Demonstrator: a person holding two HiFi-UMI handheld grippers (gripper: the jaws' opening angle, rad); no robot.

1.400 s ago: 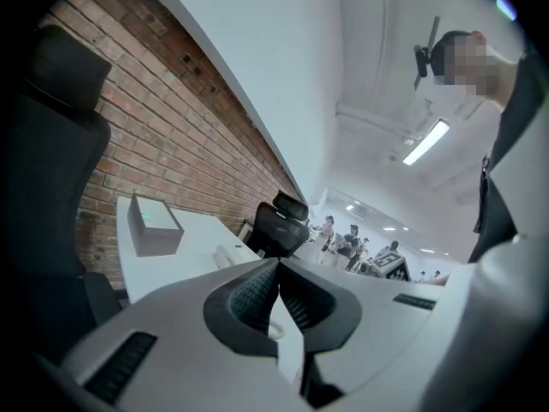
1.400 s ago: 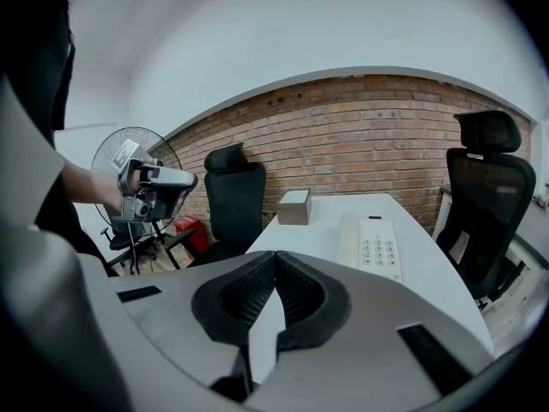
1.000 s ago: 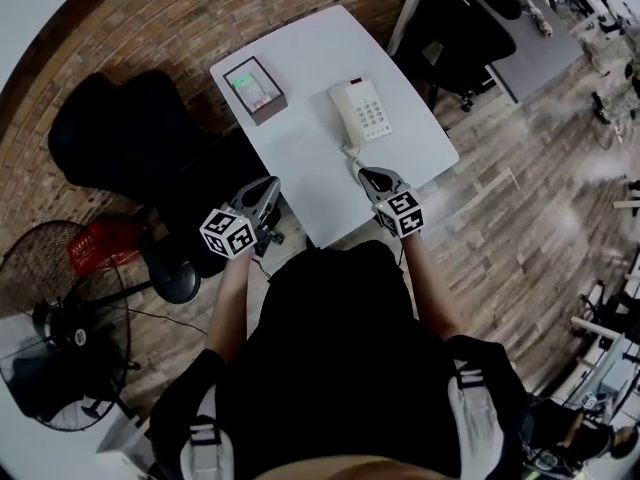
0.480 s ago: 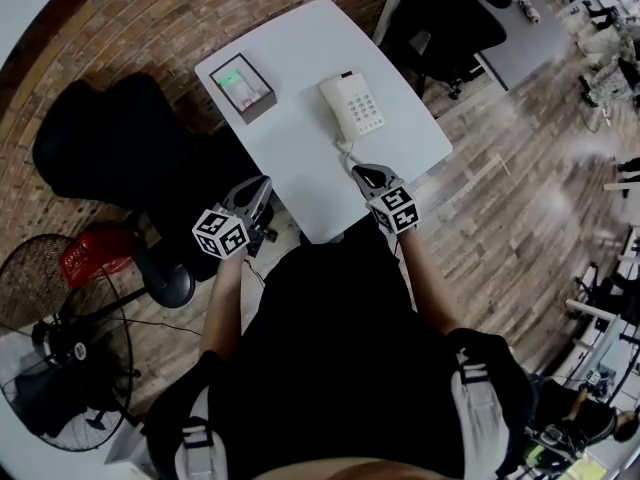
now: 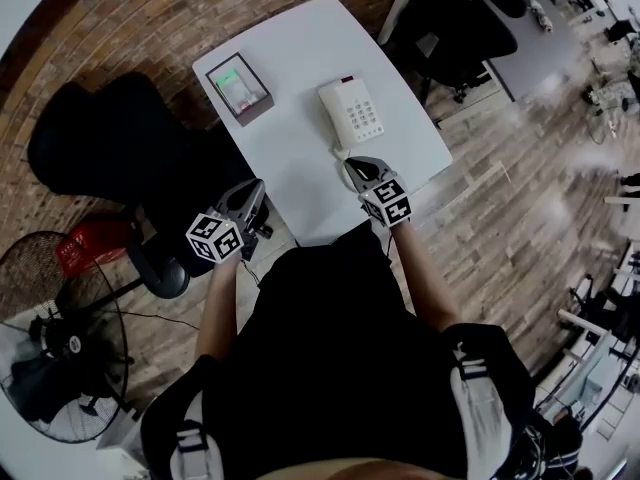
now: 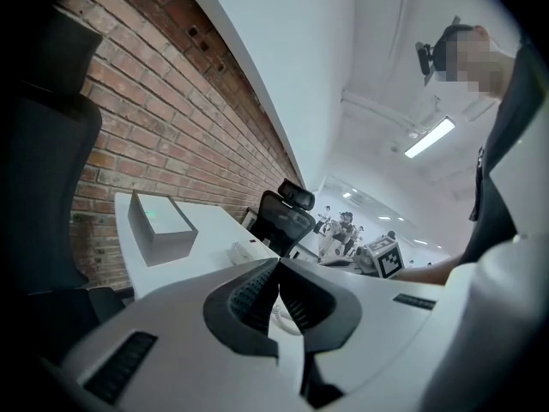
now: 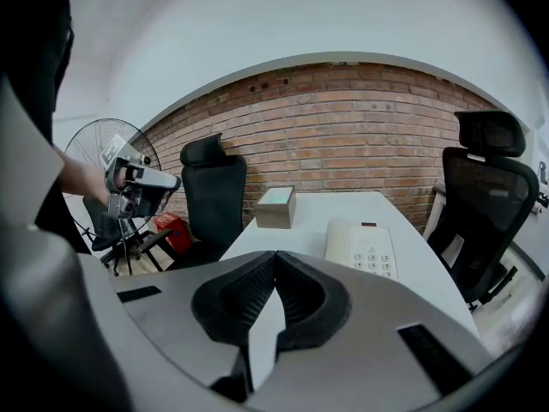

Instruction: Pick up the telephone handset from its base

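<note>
Right claw (image 5: 352,164), shut and empty like left claw (image 5: 254,187), edged further over white table (image 5: 300,63) by brick wall (image 5: 130,23).

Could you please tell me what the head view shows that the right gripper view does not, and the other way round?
Only the head view shows the right gripper from above, with its marker cube, the forearm behind it, and a grey desk beyond the black chair. Only the right gripper view shows that gripper's jaws close up, tips together with nothing between them. Both show the white table, the telephone, the grey box, the fan and the left gripper.
</note>
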